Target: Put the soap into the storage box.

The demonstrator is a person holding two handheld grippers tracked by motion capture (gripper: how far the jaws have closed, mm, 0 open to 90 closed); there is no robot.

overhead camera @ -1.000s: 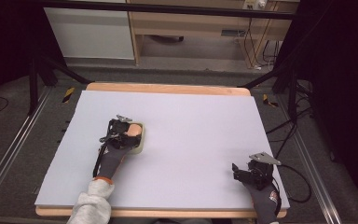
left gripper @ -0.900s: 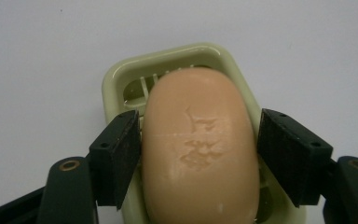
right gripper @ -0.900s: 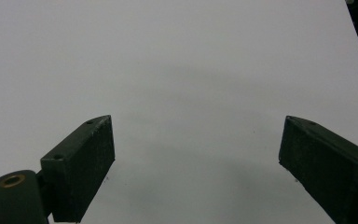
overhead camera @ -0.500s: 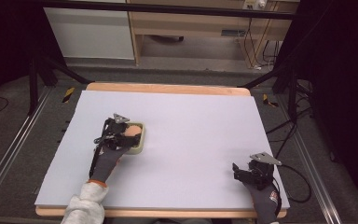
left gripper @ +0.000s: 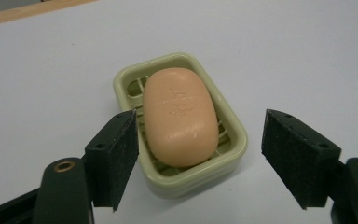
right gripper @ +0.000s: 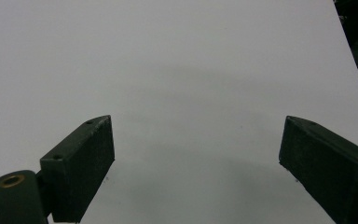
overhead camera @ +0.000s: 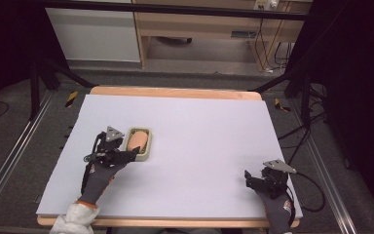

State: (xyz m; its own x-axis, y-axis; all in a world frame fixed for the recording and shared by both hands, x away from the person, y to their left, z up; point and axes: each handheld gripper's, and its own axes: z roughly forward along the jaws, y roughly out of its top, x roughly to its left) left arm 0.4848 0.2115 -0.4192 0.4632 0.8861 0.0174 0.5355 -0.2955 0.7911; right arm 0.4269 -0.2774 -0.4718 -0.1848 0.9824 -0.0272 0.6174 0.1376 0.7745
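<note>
A peach-coloured bar of soap point(left gripper: 179, 114) lies in a pale green soap dish point(left gripper: 235, 151) on the white table top, left of centre in the high view, where the soap point(overhead camera: 136, 140) rests lengthwise in the dish point(overhead camera: 147, 155). My left gripper point(overhead camera: 130, 154) hovers just at the dish's near left side, held by a gloved hand. Its jaws have just been opening. In the left gripper view, the left gripper point(left gripper: 199, 135) is open, and the dish's near end shows between the pads point(left gripper: 114, 158) without touching them. My right gripper point(overhead camera: 252, 178) rests open near the front right corner, and the right gripper point(right gripper: 196, 154) has nothing but bare table between its jaws.
The white table top point(overhead camera: 209, 131) has a wooden edge point(overhead camera: 175, 91) at the back. Dark stands and cables point(overhead camera: 297, 141) run along the table's right side, and a metal rail point(overhead camera: 9, 156) along its left.
My left gripper has drawn back from over the dish toward the lower left and its jaws have spread, leaving the soap uncovered in the dish. The right gripper has not moved.
</note>
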